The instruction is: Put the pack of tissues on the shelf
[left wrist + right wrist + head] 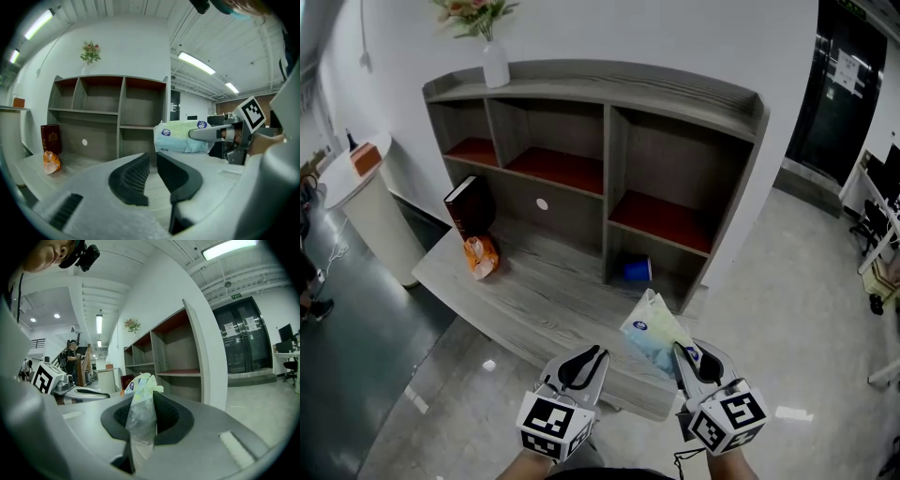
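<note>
The left gripper is seen in the foreground, its jaws drawn almost together with nothing between them. Beyond, a pack of tissues is held in the air by the right gripper, before the right end of the shelf. A dark red book and an orange bag are set at the shelf's left, and flowers on its top.
</note>
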### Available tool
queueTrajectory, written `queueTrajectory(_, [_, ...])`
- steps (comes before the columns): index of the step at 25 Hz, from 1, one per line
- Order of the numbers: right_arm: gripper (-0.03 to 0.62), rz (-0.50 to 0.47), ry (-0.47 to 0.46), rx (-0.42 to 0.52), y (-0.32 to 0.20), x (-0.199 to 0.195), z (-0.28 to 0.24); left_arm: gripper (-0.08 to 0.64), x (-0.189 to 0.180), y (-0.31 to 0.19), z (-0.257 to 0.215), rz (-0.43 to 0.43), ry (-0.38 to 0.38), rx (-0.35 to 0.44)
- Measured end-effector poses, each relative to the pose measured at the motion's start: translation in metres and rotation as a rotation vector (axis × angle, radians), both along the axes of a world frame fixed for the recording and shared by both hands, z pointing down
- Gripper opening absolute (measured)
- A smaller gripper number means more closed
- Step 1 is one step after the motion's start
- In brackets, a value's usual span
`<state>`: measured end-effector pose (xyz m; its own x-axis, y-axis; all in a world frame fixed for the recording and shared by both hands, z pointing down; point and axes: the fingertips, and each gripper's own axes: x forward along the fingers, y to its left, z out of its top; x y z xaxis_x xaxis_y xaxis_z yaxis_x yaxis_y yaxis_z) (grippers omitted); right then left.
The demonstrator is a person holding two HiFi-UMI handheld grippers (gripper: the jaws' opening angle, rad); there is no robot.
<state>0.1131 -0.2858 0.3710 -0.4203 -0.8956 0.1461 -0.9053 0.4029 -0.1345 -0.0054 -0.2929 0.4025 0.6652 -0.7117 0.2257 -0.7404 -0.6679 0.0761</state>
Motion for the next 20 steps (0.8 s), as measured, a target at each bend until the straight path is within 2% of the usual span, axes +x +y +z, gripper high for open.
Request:
queueTrajectory(11, [0.054, 0.081, 0.027, 0.044, -0.078, -0.018, -0.031, 0.041, -0.026, -0.073, -0.016, 0.072, -0.001, 0.004])
queueTrajectory(20, [0.054, 0.163, 0.060, 0.075, -0.121, -0.025, -0.052, 0.048, -0.037, -0.118, -0.024, 0.153, 0.004, 0.011])
